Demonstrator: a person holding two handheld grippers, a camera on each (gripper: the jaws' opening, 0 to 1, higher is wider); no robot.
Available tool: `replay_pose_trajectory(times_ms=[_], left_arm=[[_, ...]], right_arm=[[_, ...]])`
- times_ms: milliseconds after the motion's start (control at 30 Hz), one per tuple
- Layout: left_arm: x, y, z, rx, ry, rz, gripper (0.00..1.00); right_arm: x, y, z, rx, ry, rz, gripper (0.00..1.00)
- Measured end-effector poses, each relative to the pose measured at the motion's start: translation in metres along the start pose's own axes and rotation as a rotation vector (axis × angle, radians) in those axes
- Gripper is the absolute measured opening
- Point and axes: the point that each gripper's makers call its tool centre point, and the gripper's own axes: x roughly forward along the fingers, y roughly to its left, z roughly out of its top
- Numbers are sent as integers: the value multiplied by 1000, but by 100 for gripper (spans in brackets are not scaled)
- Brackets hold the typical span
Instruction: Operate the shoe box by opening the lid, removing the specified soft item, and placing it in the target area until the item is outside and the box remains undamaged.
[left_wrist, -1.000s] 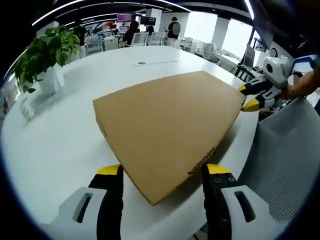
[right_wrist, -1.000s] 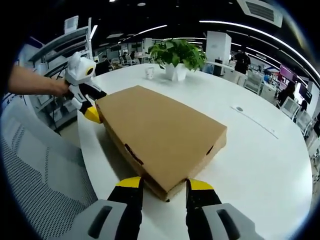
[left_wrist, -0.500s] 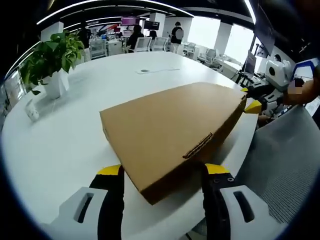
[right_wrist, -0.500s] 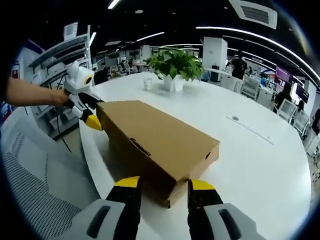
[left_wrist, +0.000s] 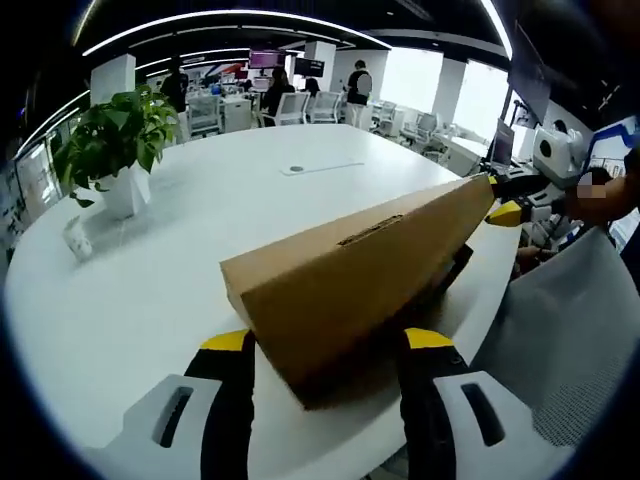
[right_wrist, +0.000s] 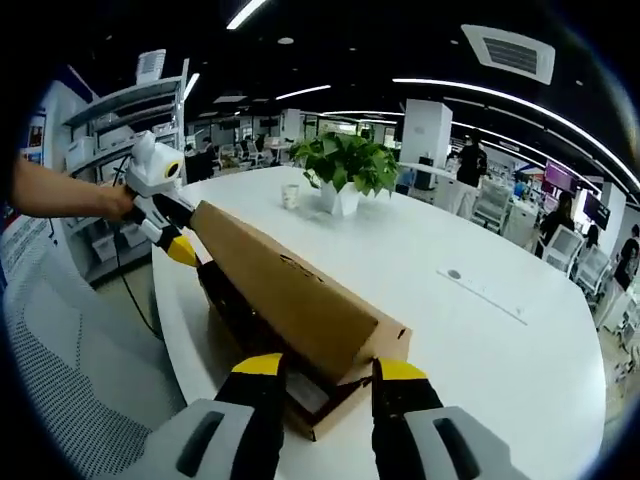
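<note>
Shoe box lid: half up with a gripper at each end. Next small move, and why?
Probably keep swinging the lid up and back, evenly at both ends. It stands tilted over the box base, the gap too narrow to show or reach the contents. The left gripper and right gripper each sit at a lid corner; whether they are shut on it is unclear. Uneven lifting could twist the cardboard.
</note>
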Motion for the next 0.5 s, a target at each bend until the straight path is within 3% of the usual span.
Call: replay_pose_trajectory(times_ms=[267, 333, 500], left_arm=[[1, 6, 15, -14, -40, 19, 54], [3, 1, 21, -18, -63, 0, 44], [12, -3, 36, 20, -86, 6, 42]], right_arm=[[1, -13, 18, -27, -39, -29, 29], [2, -17, 25, -29, -51, -37, 28], [4, -27, 35, -33, -64, -53, 26]])
